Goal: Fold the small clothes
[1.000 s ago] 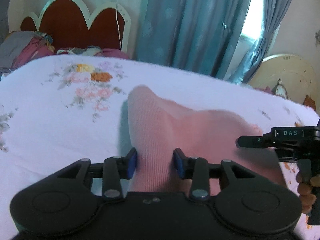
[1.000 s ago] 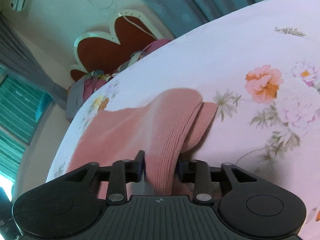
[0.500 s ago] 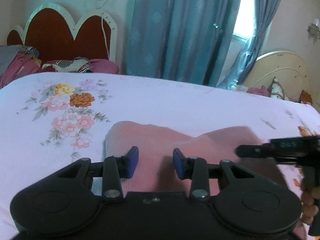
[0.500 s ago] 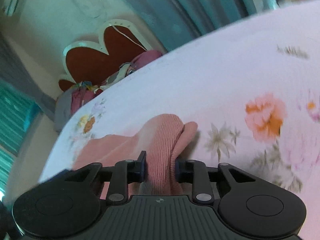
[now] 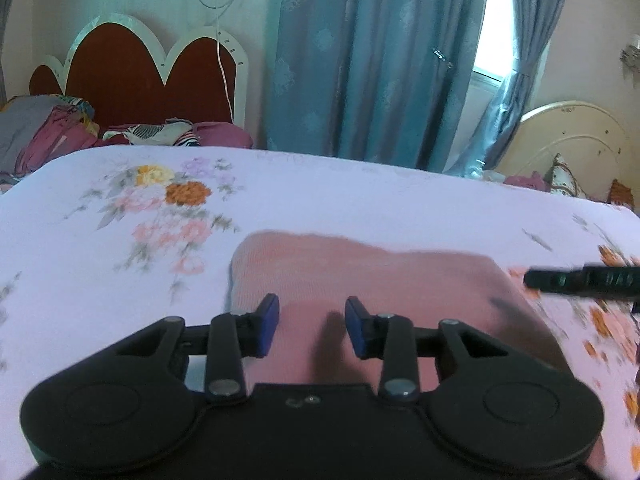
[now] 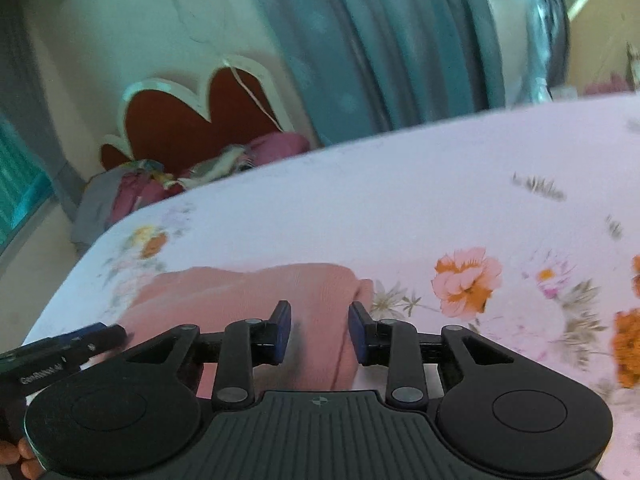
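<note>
A small pink ribbed garment lies folded flat on the floral bedsheet; it also shows in the right wrist view. My left gripper is open just above the garment's near left part, its blue pads apart and holding nothing. My right gripper is open above the garment's right folded edge, also empty. The right gripper's tip shows at the right edge of the left wrist view, and the left gripper's tip shows at the lower left of the right wrist view.
The white floral bedsheet stretches all around the garment. A pile of clothes lies by the red headboard at the far left. Blue curtains hang behind the bed. A cream headboard stands at the far right.
Both grippers have let go of the pink garment and opened. The lifted cloth has dropped flat onto the sheet. Both grippers have drawn back and up a little.
</note>
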`<state>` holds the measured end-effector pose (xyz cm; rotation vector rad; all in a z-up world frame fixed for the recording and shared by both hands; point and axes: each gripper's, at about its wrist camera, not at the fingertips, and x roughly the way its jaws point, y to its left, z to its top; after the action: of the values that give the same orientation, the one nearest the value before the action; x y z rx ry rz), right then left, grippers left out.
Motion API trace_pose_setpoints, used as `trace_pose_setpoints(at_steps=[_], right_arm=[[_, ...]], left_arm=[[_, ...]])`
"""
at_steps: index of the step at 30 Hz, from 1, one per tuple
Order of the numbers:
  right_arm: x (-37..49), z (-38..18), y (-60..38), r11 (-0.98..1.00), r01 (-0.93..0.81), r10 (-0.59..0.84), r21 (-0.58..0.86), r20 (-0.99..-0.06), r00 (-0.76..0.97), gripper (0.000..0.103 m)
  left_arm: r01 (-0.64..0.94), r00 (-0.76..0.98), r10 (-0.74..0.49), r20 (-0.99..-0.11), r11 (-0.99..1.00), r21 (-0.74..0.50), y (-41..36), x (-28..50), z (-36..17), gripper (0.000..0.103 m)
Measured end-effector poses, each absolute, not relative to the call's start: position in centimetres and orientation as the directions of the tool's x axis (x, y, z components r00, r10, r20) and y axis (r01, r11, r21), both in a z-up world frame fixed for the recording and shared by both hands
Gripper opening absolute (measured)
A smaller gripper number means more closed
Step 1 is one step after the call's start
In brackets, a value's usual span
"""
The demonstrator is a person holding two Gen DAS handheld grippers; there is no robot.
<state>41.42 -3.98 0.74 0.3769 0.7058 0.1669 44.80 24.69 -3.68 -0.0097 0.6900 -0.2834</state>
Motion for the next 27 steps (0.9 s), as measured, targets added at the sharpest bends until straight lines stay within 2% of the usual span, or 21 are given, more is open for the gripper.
trace_pose_setpoints(at_steps=[4, 9, 14, 20, 23, 27], right_arm=[[38.1, 1.9, -1.7, 0.925, -0.119, 0.325, 0.36, -0.591, 0.738, 0.032], [34.9, 0.1, 2.3, 0.941, -0.215, 0.335, 0.261, -0.628, 0.702, 0.031], [34.2, -3.7, 3.0, 0.973, -0.185, 0.228, 0.138, -0.7, 0.677, 0.03], [33.4, -2.7, 3.7, 0.978, -0.156, 0.207, 0.136, -0.683, 0.7, 0.03], [32.0, -3.4, 4.6, 0.982, -0.182, 0.169, 0.057, -0.701, 0.693, 0.03], [31.6, -4.4, 4.6, 0.986, -0.167, 0.137, 0.026, -0.7, 0.701, 0.03]], left_arm=[[0.244, 0.731, -0.237, -0.64, 0.967, -0.079, 25.4, 41.1, -4.0, 0.037], [0.21, 0.726, -0.216, -0.653, 0.974, -0.088, 25.5, 38.6, -4.6, 0.038], [0.198, 0.715, -0.179, -0.676, 0.979, -0.05, 24.8, 37.9, -5.5, 0.04], [0.195, 0.69, -0.171, -0.703, 0.98, -0.047, 25.2, 37.2, -5.6, 0.039], [0.194, 0.685, -0.161, -0.711, 0.98, -0.035, 25.3, 36.4, -5.8, 0.039], [0.196, 0.685, -0.143, -0.714, 0.981, -0.008, 25.0, 35.9, -7.0, 0.044]])
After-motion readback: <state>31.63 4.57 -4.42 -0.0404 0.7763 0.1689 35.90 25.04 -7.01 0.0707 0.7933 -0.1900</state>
